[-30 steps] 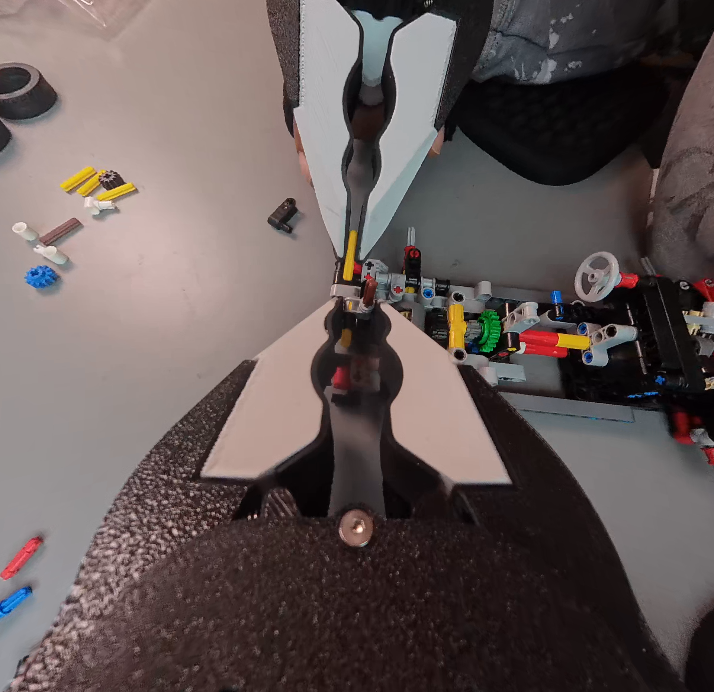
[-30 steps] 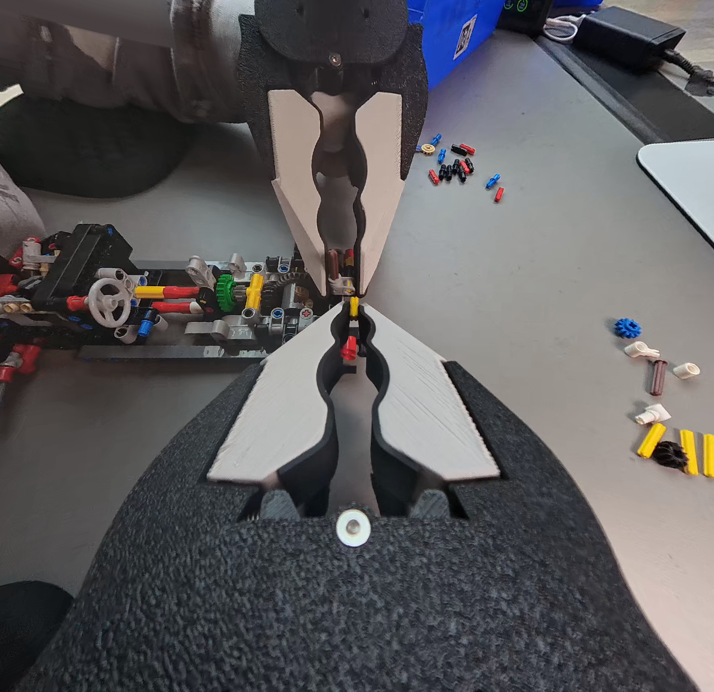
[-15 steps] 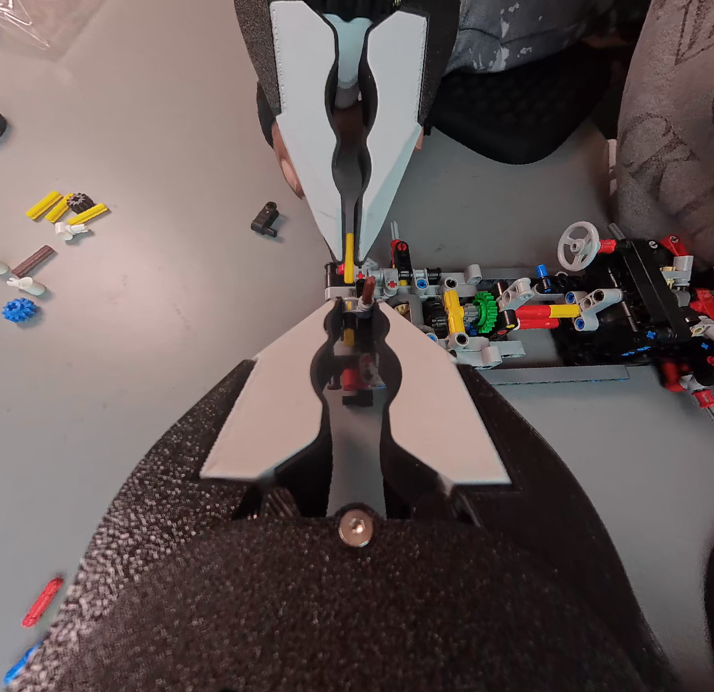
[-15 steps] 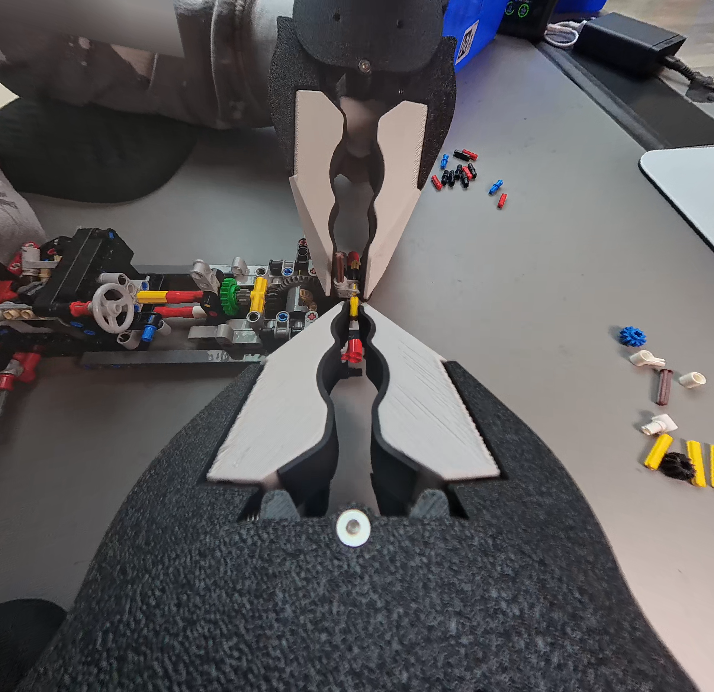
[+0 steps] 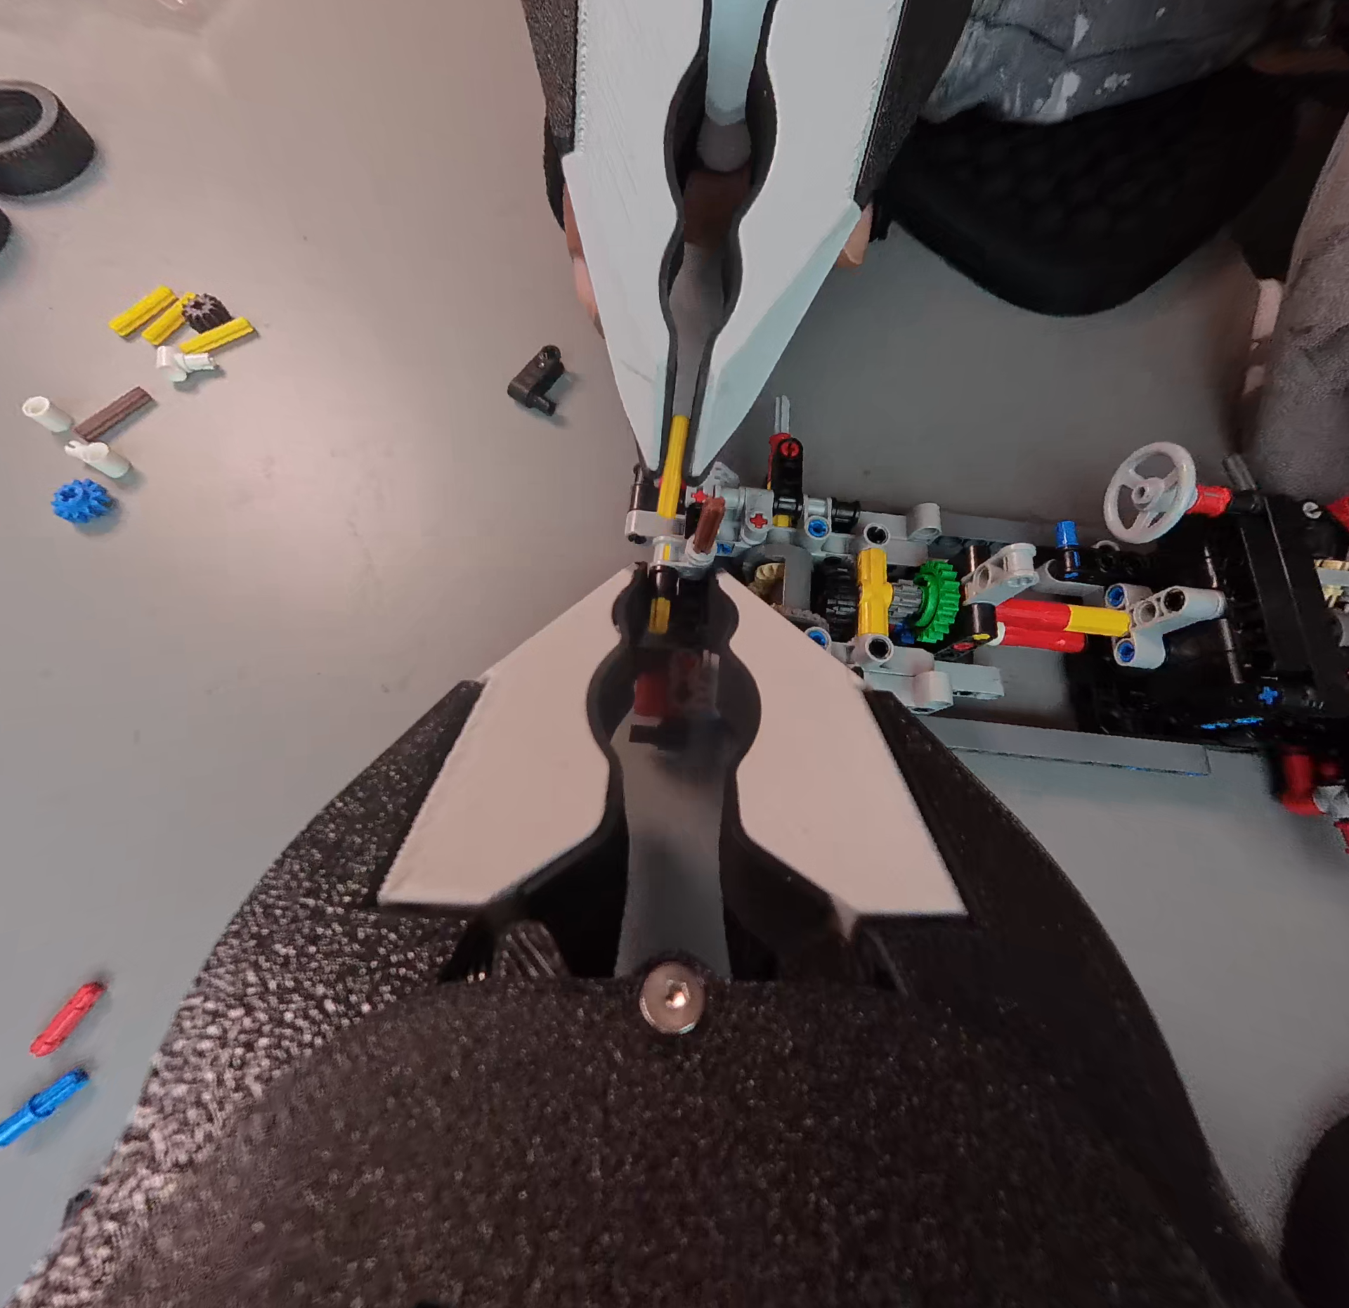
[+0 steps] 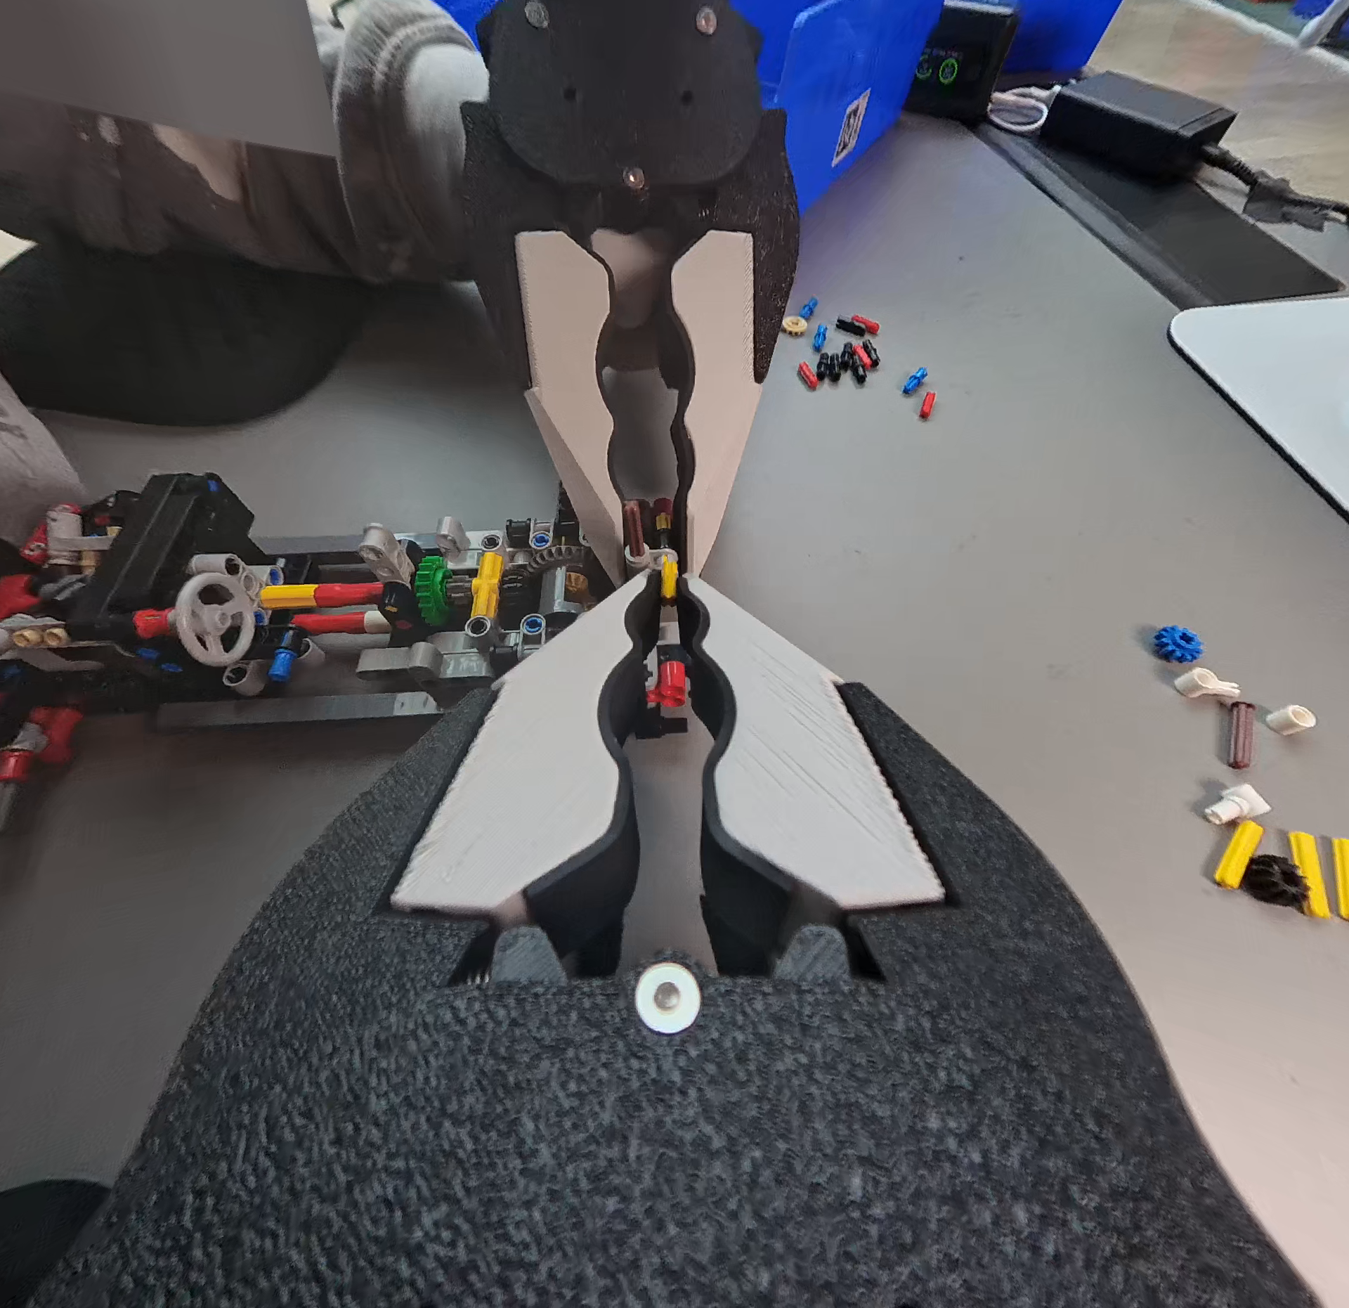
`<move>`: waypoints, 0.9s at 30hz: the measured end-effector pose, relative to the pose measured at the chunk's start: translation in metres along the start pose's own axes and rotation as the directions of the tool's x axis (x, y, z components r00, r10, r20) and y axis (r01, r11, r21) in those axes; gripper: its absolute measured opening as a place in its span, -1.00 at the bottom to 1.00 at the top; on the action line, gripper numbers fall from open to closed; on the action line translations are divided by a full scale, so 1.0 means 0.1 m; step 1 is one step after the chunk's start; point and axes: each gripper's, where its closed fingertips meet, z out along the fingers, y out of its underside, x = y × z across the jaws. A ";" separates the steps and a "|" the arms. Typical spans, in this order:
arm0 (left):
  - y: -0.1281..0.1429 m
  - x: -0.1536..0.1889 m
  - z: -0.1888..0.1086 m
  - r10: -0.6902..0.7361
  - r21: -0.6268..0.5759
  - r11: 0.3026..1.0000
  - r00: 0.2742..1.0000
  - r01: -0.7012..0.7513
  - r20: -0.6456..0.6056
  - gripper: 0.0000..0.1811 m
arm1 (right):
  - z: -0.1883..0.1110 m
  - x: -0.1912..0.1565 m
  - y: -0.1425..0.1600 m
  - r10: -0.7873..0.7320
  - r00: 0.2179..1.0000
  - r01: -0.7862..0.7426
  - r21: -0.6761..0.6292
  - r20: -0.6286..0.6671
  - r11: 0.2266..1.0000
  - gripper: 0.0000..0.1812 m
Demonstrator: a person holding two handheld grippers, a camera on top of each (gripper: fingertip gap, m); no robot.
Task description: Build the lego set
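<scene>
Lego chassis is cut off at right edge; its near end is hidden between the fingers. Black tyre is clipped at left edge.

No writing is legible; a white label on the blue bin is blurred.

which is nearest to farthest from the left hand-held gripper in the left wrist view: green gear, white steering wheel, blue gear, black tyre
From the left hand-held gripper:
1. Green gear, just right, on the model.
2. White steering wheel, farther right.
3. Blue gear, loose at the left.
4. Black tyre, far upper left.
</scene>
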 end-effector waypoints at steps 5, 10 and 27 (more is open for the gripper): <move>-0.31 0.07 -0.26 0.035 0.204 0.978 0.999 -0.036 0.010 -0.86 | -0.15 -0.06 -0.23 0.034 0.999 -0.039 0.159 0.032 0.987 -0.99; -0.42 0.14 -0.41 0.072 0.277 0.958 0.997 -0.075 0.018 -0.85 | -0.18 -0.12 -0.43 0.006 1.000 -0.008 0.228 0.006 0.974 -0.99; -0.50 0.20 -0.52 0.065 0.356 0.933 0.998 -0.058 -0.010 -0.86 | -0.15 -0.19 -0.63 -0.005 1.000 0.009 0.289 -0.015 0.957 -0.99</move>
